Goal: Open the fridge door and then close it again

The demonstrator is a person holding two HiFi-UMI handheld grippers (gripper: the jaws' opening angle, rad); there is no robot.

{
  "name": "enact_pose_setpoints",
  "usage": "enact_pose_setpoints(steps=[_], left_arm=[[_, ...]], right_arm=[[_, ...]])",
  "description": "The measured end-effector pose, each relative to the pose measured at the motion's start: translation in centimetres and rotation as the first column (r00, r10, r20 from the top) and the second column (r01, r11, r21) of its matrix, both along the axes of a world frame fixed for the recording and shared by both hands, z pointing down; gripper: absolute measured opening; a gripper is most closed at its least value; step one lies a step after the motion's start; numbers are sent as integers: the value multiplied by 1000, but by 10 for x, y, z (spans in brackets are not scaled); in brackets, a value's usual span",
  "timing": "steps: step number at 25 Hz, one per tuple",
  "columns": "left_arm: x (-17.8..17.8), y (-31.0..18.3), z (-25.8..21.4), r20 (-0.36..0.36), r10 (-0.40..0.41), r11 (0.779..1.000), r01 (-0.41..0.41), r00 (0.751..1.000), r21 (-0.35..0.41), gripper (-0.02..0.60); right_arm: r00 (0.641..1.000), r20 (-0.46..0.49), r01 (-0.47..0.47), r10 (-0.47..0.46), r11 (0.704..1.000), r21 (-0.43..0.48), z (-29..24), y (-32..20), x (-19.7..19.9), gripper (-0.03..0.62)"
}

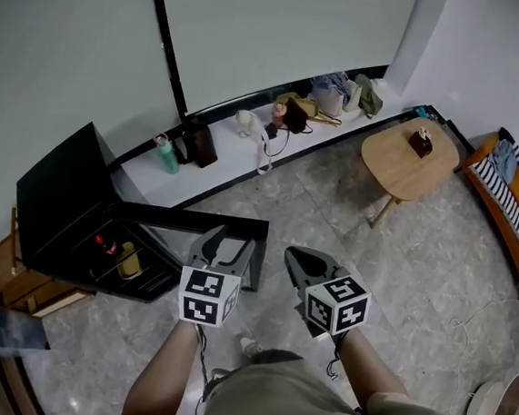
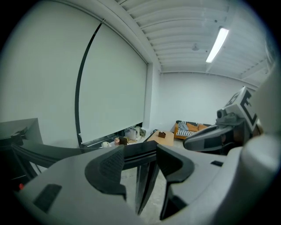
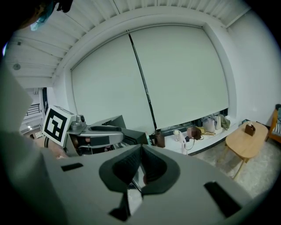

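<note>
A small black fridge [image 1: 60,196] stands at the left of the head view, and its door [image 1: 194,220] is swung wide open toward the middle. Bottles [image 1: 127,259] show on the inner shelf. My left gripper [image 1: 227,242] is at the door's free end with its jaws apart. In the left gripper view the door's dark edge [image 2: 147,180] shows in the gap of the left gripper [image 2: 139,165], with no pad pressed on it. My right gripper [image 1: 298,259] hangs just to the right, shut and empty. The right gripper [image 3: 140,165] has its pads together.
A low white ledge [image 1: 237,159] along the wall carries a teal bottle [image 1: 166,155], bags and small items. A round wooden table [image 1: 409,157] and an orange sofa [image 1: 515,204] are at the right. A wooden cabinet [image 1: 6,278] stands left of the fridge. A fan [image 1: 496,403] lies at the lower right.
</note>
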State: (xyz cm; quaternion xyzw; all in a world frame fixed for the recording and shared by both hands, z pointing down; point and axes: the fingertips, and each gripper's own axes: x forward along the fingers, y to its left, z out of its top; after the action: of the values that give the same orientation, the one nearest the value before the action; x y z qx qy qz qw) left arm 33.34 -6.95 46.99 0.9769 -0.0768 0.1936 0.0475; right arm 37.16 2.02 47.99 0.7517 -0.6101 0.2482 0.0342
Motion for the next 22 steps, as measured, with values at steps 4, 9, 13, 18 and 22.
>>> enact_pose_setpoints(steps=[4, 9, 13, 18, 22], left_arm=[[10, -7, -2, 0, 6, 1000, -6, 1000, -2, 224], [19, -38, -3, 8, -44, 999, 44, 999, -18, 225], [23, -58, 2, 33, -47, 999, 47, 998, -16, 190], [36, -66, 2, 44, -34, 999, 33, 998, 21, 189], [47, -77, 3, 47, -43, 998, 41, 998, 46, 184]], right_arm=[[1000, 6, -12, 12, 1000, 6, 2, -7, 4, -3], [999, 14, -35, 35, 999, 13, 5, -11, 14, -3], [999, 18, -50, 50, 999, 17, 7, -16, 20, -3], [996, -31, -82, 83, 996, 20, 2, -21, 44, -3], [995, -55, -78, 80, 997, 30, -7, -33, 56, -3]])
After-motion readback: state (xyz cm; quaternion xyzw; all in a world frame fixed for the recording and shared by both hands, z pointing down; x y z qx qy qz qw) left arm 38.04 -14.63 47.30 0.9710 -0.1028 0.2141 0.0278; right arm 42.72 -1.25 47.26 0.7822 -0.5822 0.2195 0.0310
